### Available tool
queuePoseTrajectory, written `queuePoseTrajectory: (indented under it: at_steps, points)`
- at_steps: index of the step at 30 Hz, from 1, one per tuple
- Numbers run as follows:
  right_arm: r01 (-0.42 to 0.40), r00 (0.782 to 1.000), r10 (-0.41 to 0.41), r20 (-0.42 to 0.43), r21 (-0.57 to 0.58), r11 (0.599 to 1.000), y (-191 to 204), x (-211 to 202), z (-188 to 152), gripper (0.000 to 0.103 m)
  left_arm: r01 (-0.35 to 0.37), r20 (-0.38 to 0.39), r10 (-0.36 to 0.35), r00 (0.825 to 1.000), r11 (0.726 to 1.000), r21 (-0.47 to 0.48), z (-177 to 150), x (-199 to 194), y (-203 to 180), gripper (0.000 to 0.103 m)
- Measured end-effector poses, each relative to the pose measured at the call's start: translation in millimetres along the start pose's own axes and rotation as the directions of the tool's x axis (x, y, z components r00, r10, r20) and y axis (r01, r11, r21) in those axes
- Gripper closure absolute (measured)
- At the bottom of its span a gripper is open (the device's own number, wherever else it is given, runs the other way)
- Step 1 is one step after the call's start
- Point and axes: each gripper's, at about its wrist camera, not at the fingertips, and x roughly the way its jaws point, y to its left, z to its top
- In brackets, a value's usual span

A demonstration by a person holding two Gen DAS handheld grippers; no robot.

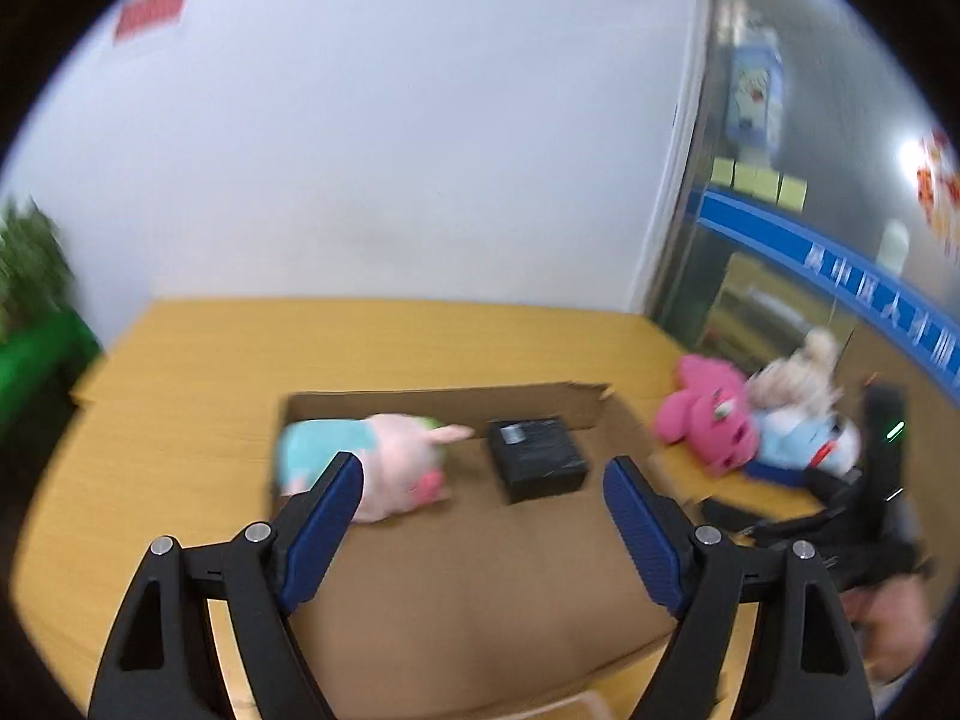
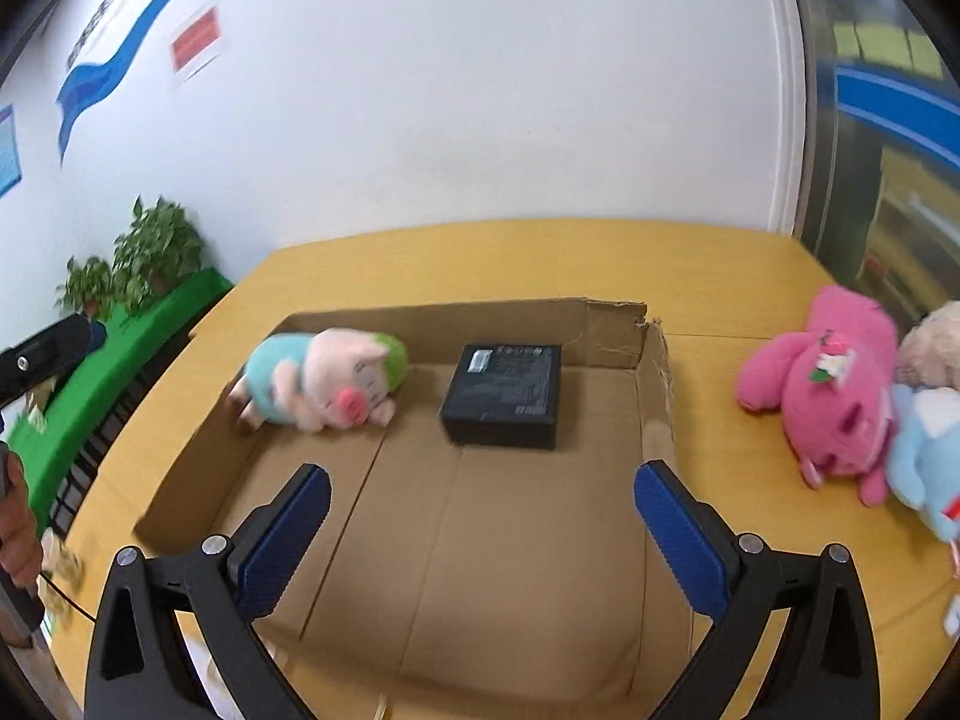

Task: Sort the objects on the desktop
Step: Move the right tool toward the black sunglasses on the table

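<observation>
A shallow open cardboard box [image 2: 657, 360] lies on the yellow table [image 2: 720, 252]. Inside it lie a pink pig plush in a light blue shirt [image 2: 324, 381] and a flat black box [image 2: 504, 396]. Both also show in the left wrist view: the pig [image 1: 384, 462], the black box [image 1: 537, 459]. Right of the cardboard box lie a bright pink plush [image 2: 831, 390], a light blue plush [image 2: 927, 456] and a beige plush [image 2: 933, 342]. My left gripper [image 1: 483, 480] is open and empty above the box's near part. My right gripper [image 2: 480, 492] is open and empty above the box floor.
A white wall stands behind the table. Green plants on a green ledge [image 2: 138, 264] are at the left. A glass partition [image 2: 888, 180] is at the right. The right gripper's black body and the person's hand [image 1: 870, 546] show at the right of the left wrist view.
</observation>
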Motion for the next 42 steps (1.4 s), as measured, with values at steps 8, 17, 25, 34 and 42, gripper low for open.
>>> queuePoseTrajectory:
  at_steps: [8,17,25,34,42]
  points:
    - [0.078,0.996,-0.075,0.041,-0.085,0.993,34,-54,-47,0.0,-0.15,0.049,0.145,0.988,0.981,0.119,-58,-41,-30,0.02]
    - [0.095,0.994,-0.089,0.057,-0.112,0.989,37,-74,-89,0.0,-0.071,0.027,0.069,0.997,0.995,0.076,-86,-56,-42,0.02]
    - [-0.071,0.99,0.048,-0.134,-0.175,0.982,-6,-57,-161,0.0,0.057,-0.117,-0.05,0.992,0.997,0.058,-134,-53,-31,0.02]
    - [-0.251,0.933,0.187,-0.309,-0.182,0.951,-40,-14,-206,0.0,0.139,-0.287,-0.153,0.946,0.988,-0.067,-185,-30,-31,0.02]
    - [-0.342,0.894,0.215,-0.393,-0.291,0.893,-13,21,-206,0.001,0.167,-0.332,-0.193,0.923,0.98,-0.105,-195,-17,-41,0.02]
